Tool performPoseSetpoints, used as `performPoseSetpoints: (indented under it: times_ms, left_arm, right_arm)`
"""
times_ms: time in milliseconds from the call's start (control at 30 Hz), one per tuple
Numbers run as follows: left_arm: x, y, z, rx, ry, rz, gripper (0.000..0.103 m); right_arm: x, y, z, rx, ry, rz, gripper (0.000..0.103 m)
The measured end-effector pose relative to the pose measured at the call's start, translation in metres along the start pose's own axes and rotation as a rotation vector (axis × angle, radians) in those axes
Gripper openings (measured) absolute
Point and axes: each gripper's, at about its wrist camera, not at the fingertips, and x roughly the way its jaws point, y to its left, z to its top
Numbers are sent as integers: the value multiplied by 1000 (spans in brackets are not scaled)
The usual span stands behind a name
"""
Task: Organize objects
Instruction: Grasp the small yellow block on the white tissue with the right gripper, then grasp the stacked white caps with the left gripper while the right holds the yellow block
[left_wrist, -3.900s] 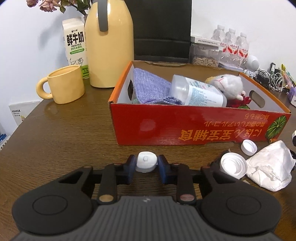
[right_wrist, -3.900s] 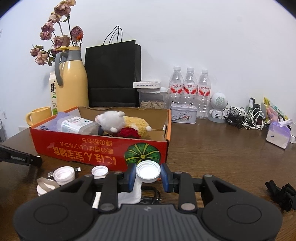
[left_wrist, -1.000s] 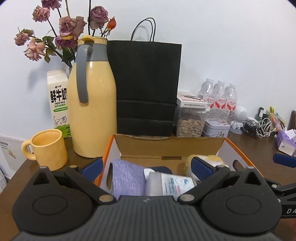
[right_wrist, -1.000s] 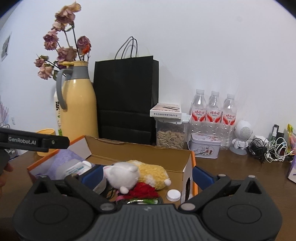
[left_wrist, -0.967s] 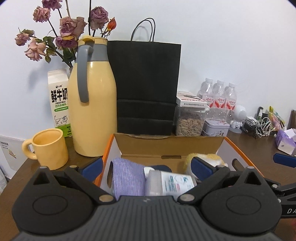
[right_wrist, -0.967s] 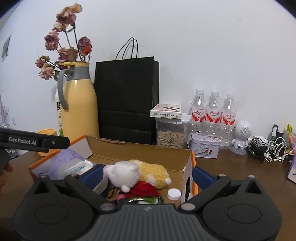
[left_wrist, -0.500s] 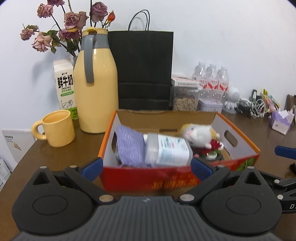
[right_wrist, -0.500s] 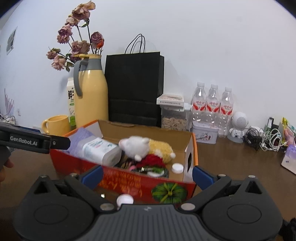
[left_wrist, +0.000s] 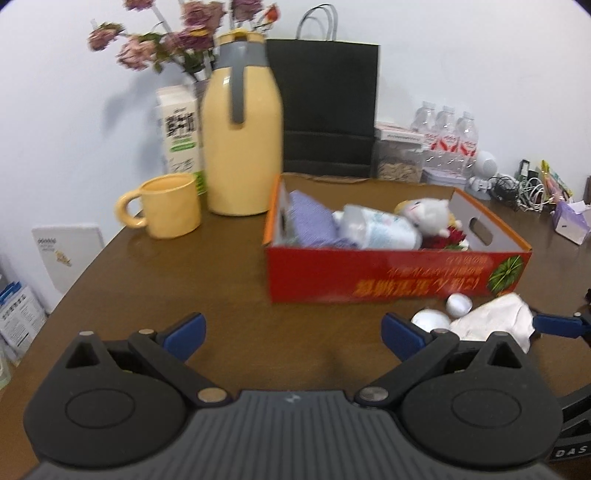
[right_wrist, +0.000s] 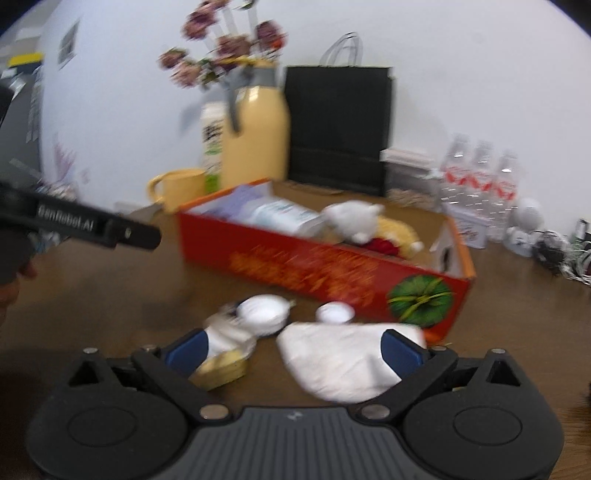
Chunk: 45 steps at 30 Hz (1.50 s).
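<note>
A red cardboard box (left_wrist: 395, 273) (right_wrist: 332, 266) holds a purple cloth (left_wrist: 310, 221), a white bottle (left_wrist: 376, 229) and a plush toy (left_wrist: 424, 212). In front of it on the table lie a crumpled white tissue (right_wrist: 343, 354) (left_wrist: 495, 325), a large white cap (right_wrist: 262, 314) (left_wrist: 430, 319), a small white cap (right_wrist: 334, 312) (left_wrist: 459, 303) and a yellowish wad (right_wrist: 225, 360). My right gripper (right_wrist: 295, 347) hangs low over the tissue with its jaws wide and closing, the pads clear of it. My left gripper (left_wrist: 291, 332) is open and empty over bare table.
A yellow jug (left_wrist: 240, 147), a yellow mug (left_wrist: 170, 210), a milk carton (left_wrist: 179, 133) and a black paper bag (left_wrist: 328, 110) stand behind the box. Water bottles (left_wrist: 447, 133), cables (left_wrist: 517, 188) and a tissue pack (left_wrist: 570, 221) crowd the back right. The table's left edge is close.
Both grippers have drawn back from over the box and sunk toward the table's front. The tissue and loose caps have come into view. The caps held seconds ago are gone from both.
</note>
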Motion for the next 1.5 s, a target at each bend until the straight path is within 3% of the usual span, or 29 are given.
performPoseSetpoints:
  times_ms: [100, 400, 467, 533, 933, 1500]
  left_arm:
    - [-10, 13, -10, -18, 8, 20, 103]
    - [-33, 45, -32, -72, 24, 60, 103]
    - [-36, 48, -34, -82, 23, 64, 103]
    - [-37, 50, -35, -87, 23, 64, 103]
    - [-27, 33, -36, -61, 45, 40, 103]
    - [21, -48, -25, 42, 82, -41, 103]
  right_arm:
    - [5, 12, -3, -28, 28, 40, 92]
    - [25, 31, -6, -73, 92, 98, 53]
    - [25, 32, -7, -74, 91, 109, 37]
    - [24, 33, -8, -74, 88, 112, 30]
    - [14, 27, -7, -44, 33, 96, 30]
    - [-5, -21, -12, 36, -79, -28, 30]
